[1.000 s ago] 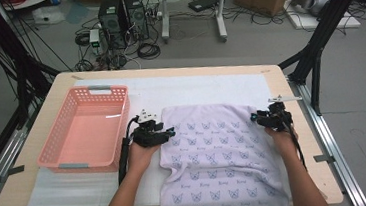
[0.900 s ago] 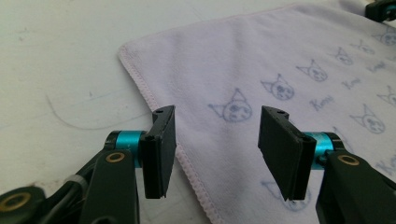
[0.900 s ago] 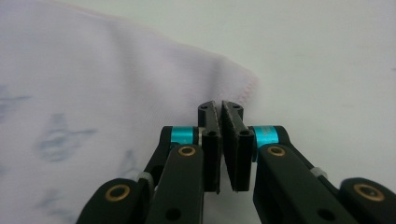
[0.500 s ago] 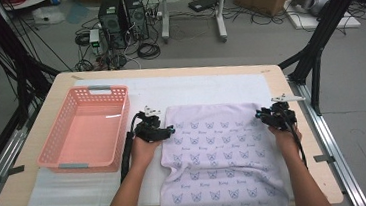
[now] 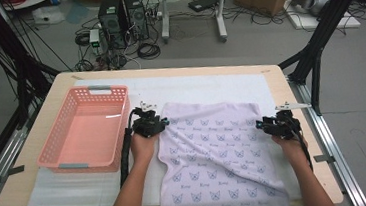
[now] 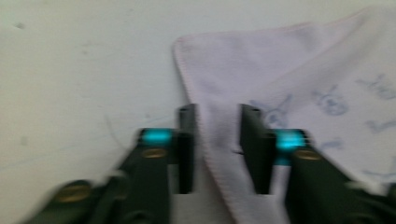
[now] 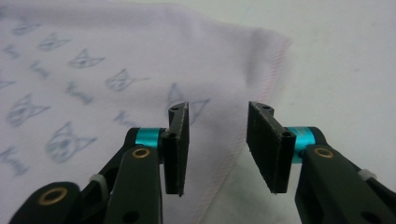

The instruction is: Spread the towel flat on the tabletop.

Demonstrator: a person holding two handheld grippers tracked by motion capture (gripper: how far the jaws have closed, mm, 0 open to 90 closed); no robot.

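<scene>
A lilac towel (image 5: 215,155) printed with blue cat faces lies spread on the table, its near end hanging over the front edge. My left gripper (image 5: 148,124) sits at the towel's far left corner. In the left gripper view the towel's hem (image 6: 219,154) runs between the jaws of that gripper (image 6: 218,112), which have just been closing but stand clear of the cloth. My right gripper (image 5: 275,125) is at the towel's far right corner (image 7: 261,51). Its jaws (image 7: 218,108) have just been opening and hover apart over the flat cloth.
A pink plastic basket (image 5: 55,159) stands empty at the left on a white mat (image 5: 210,88). The table's right edge (image 5: 310,137) runs close to my right hand. Computers, cables and boxes sit on the floor beyond the table.
The right gripper has come off the towel's right corner and drawn back slightly toward the person. The towel lies flatter. The left gripper has hardly shifted.
</scene>
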